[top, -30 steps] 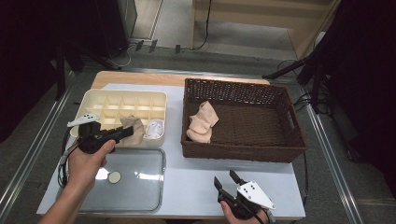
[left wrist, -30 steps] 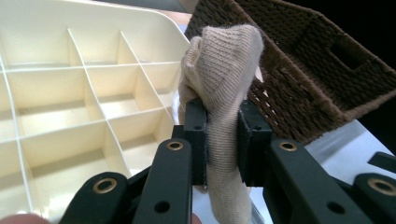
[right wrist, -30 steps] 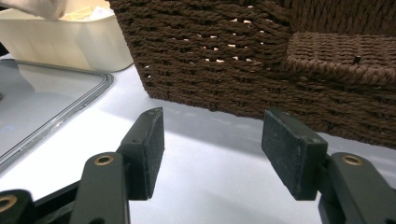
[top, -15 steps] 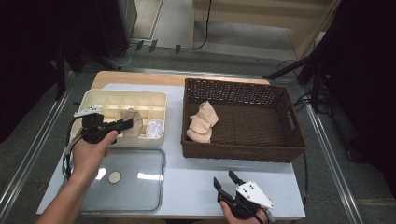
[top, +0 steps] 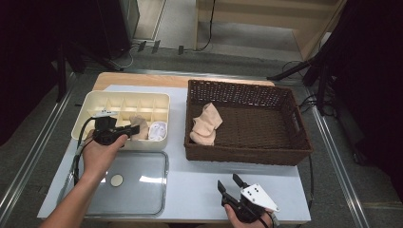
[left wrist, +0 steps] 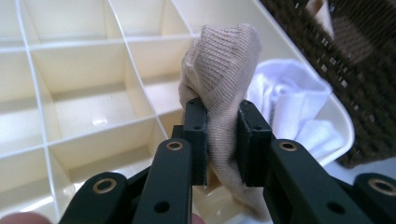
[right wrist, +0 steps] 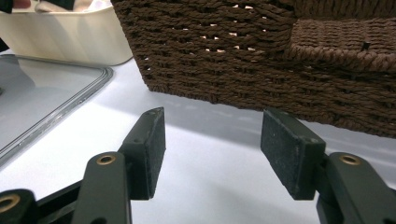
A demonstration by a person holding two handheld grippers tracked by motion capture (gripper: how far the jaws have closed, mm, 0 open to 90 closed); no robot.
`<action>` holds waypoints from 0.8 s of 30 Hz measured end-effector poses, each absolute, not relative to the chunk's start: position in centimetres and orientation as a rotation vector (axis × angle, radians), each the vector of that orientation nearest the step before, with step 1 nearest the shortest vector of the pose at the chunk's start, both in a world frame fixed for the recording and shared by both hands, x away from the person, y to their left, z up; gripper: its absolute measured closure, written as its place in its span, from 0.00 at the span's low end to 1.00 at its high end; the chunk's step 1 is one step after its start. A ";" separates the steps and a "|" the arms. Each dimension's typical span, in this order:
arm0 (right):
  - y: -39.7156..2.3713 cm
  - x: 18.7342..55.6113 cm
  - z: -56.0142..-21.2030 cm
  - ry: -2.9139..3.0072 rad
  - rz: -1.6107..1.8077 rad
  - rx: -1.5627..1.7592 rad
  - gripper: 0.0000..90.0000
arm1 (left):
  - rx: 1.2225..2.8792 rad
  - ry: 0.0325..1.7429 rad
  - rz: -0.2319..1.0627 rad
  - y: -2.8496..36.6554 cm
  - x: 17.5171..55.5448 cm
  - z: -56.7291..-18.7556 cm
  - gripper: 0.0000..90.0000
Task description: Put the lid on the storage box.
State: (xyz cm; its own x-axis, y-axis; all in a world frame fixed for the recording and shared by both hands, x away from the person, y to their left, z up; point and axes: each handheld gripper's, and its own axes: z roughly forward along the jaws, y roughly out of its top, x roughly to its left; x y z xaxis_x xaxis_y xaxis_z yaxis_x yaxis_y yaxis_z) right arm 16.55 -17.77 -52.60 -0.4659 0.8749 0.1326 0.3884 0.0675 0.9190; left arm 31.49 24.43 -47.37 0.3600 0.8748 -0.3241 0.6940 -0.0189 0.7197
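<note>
High view, nearest me: my right gripper (top: 231, 186) rests low on the pale table (top: 199, 180), just in front of the brown wicker basket (top: 247, 152), jaws spread wide with nothing between them. In the right gripper view the pads (right wrist: 150, 149) stand well apart over bare tabletop, basket wall close ahead. Left of the basket and nearer me lies a clear lid (top: 138, 190) with a small round disc (top: 116, 179) on it. Beyond the lid, my left gripper (top: 135, 128) reaches over the cream divided box (top: 119, 102), just left of the basket. Left gripper view: jaws pinched on a beige sock (left wrist: 222, 74), lifted above the compartments, a white bundle (left wrist: 292, 102) in the cell beside it. Inside the basket, against its left wall, a beige sock pile (top: 205, 124).
</note>
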 end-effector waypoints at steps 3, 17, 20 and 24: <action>-17.8 16.6 -52.6 1.888 1.386 1.256 0.46 | 1.777 1.394 0.260 24.3 31.6 -47.3 0.84; -18.0 16.6 -52.7 1.887 1.385 1.269 0.46 | 1.632 1.385 0.284 25.4 32.2 -45.8 0.48; -18.0 16.6 -52.7 1.889 1.386 1.270 0.46 | 1.615 1.373 0.259 25.0 32.5 -45.8 0.49; -18.0 16.7 -52.8 1.890 1.388 1.270 0.46 | 1.635 1.384 0.256 24.8 32.6 -46.5 0.76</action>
State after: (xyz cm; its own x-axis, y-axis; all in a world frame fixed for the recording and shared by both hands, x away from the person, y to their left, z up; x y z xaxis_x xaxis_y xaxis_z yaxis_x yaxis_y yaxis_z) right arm 16.69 -17.96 -52.77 -0.4610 0.8756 0.1441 0.3995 0.0598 0.9148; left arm 32.60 24.77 -46.47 0.3388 0.8542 -0.3945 0.6564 0.0858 0.7495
